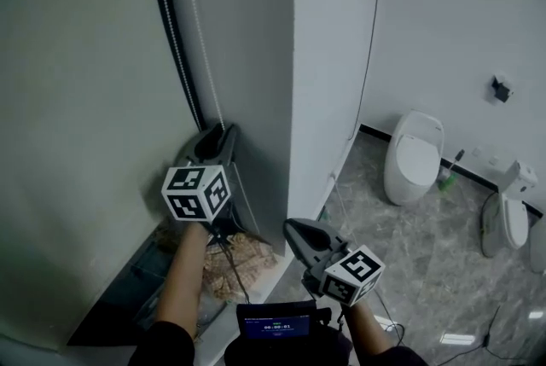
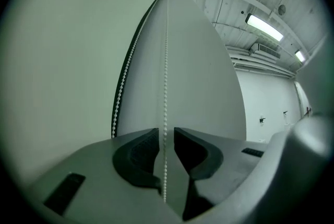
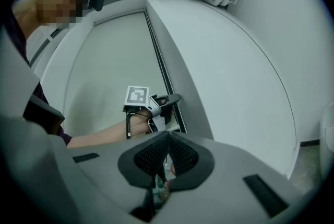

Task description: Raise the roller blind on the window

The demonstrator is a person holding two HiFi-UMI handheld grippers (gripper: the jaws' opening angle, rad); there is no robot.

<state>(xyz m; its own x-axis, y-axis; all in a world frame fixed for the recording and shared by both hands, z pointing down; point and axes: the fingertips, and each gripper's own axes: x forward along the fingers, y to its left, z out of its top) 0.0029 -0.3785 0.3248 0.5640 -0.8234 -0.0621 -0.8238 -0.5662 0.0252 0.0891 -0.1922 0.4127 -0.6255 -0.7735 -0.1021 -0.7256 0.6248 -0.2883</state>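
Observation:
The pale roller blind [image 1: 77, 100] hangs over the window at the left, with a dark gap [image 1: 145, 279] showing under its lower edge. A white bead chain [image 1: 207, 57] runs down the grey window reveal. My left gripper [image 1: 218, 138] is held level against that reveal, its jaws apart. In the left gripper view the chain [image 2: 166, 61] passes straight down between the pads of the left gripper [image 2: 166, 131], and neither pad presses on it. A second strand [image 2: 121, 97] follows the dark frame edge. My right gripper [image 1: 294, 228] hangs lower to the right, shut with nothing seen in it [image 3: 167, 137], and faces the left gripper [image 3: 166, 103].
A white wall corner [image 1: 333, 57] juts out right of the reveal. Beyond it is a marble floor [image 1: 426, 270] with a white toilet [image 1: 414, 155] and another fixture [image 1: 508, 215]. A small device with a lit screen [image 1: 275, 323] sits at the person's chest.

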